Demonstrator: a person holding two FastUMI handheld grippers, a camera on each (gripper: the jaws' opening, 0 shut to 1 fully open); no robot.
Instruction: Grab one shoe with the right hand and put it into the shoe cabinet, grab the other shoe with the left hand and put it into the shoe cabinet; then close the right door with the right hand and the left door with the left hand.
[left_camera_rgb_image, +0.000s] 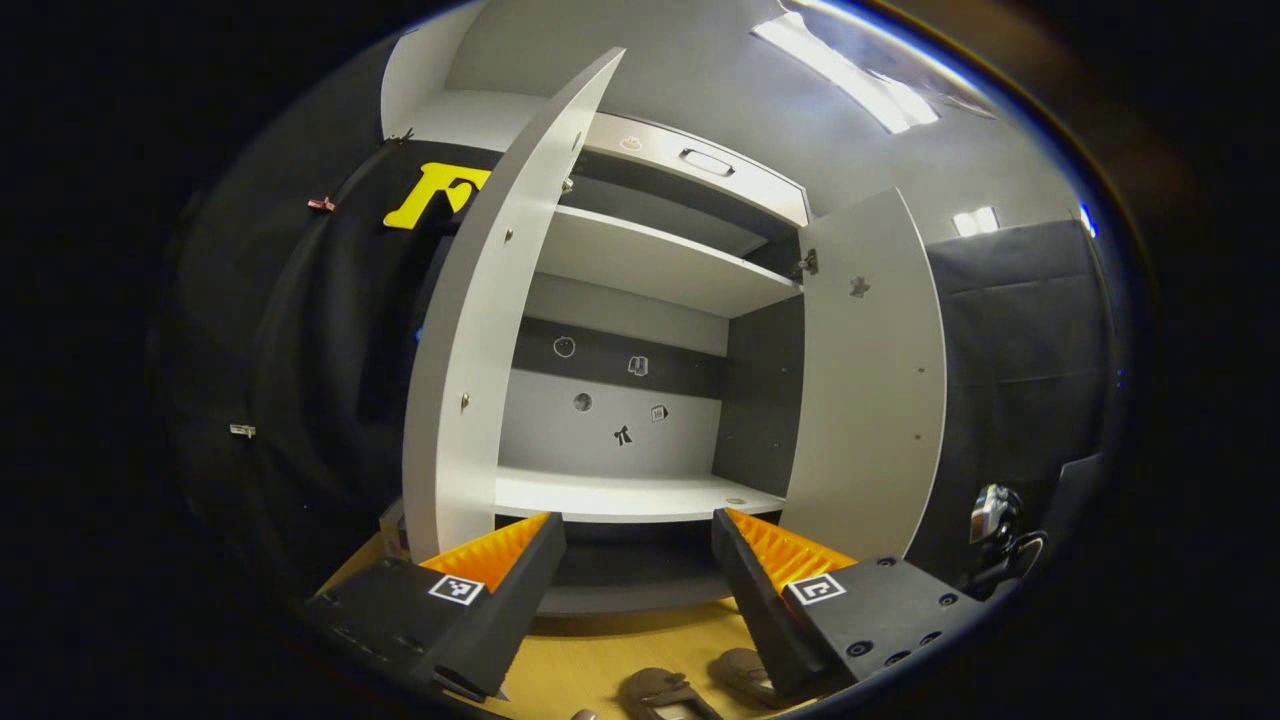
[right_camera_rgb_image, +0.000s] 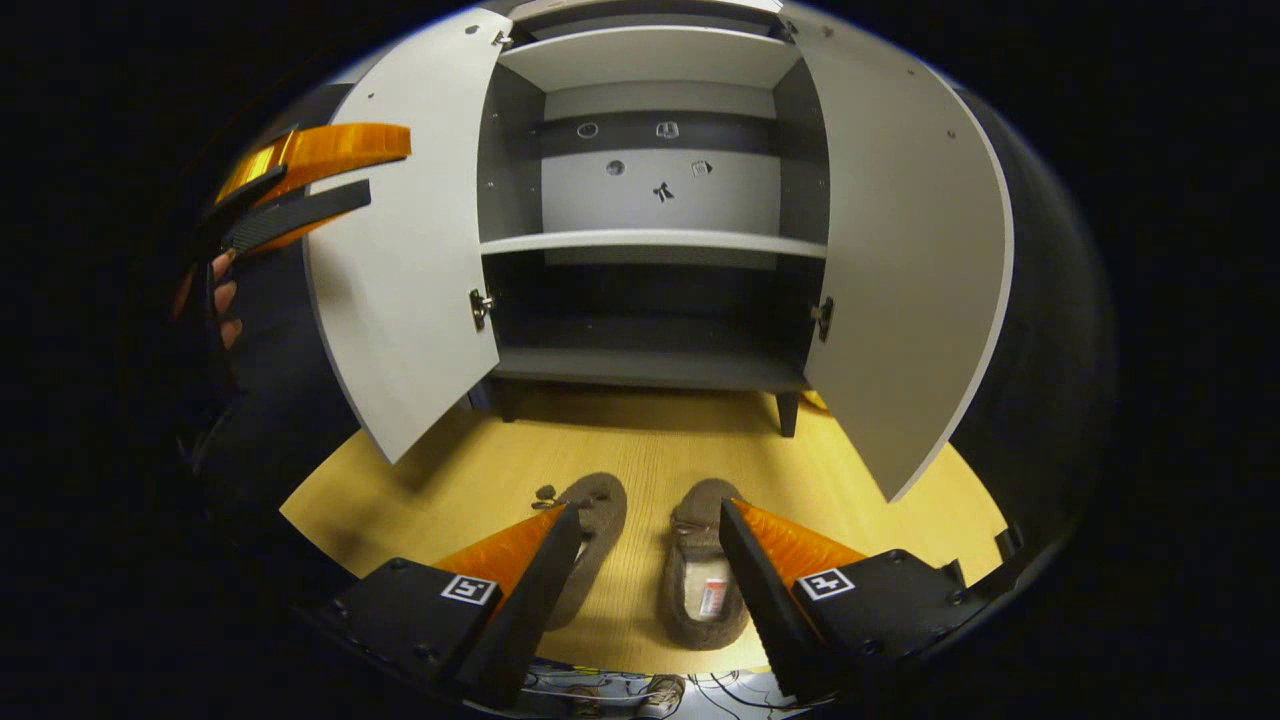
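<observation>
Two brown slipper-like shoes lie side by side on the wooden floor in front of the shoe cabinet (right_camera_rgb_image: 650, 240): the left shoe (right_camera_rgb_image: 598, 530) and the right shoe (right_camera_rgb_image: 700, 590). My right gripper (right_camera_rgb_image: 645, 518) hangs open just above them, one finger over each shoe, holding nothing. Both cabinet doors stand wide open, the left door (right_camera_rgb_image: 400, 250) and the right door (right_camera_rgb_image: 900, 260). In the left gripper view my left gripper (left_camera_rgb_image: 638, 525) is open and empty, raised at shelf (left_camera_rgb_image: 640, 495) height, with the shoes (left_camera_rgb_image: 665, 690) low below it. The right gripper view shows the left gripper (right_camera_rgb_image: 385, 168) beside the left door.
The cabinet stands on short dark legs (right_camera_rgb_image: 787, 412) with a dark lower compartment (right_camera_rgb_image: 650, 365) and pale shelves above. A hand (right_camera_rgb_image: 225, 295) holds the left gripper. A small clamp-mounted device (left_camera_rgb_image: 995, 515) sits at the far right. Cables (right_camera_rgb_image: 620, 690) lie near the floor's front edge.
</observation>
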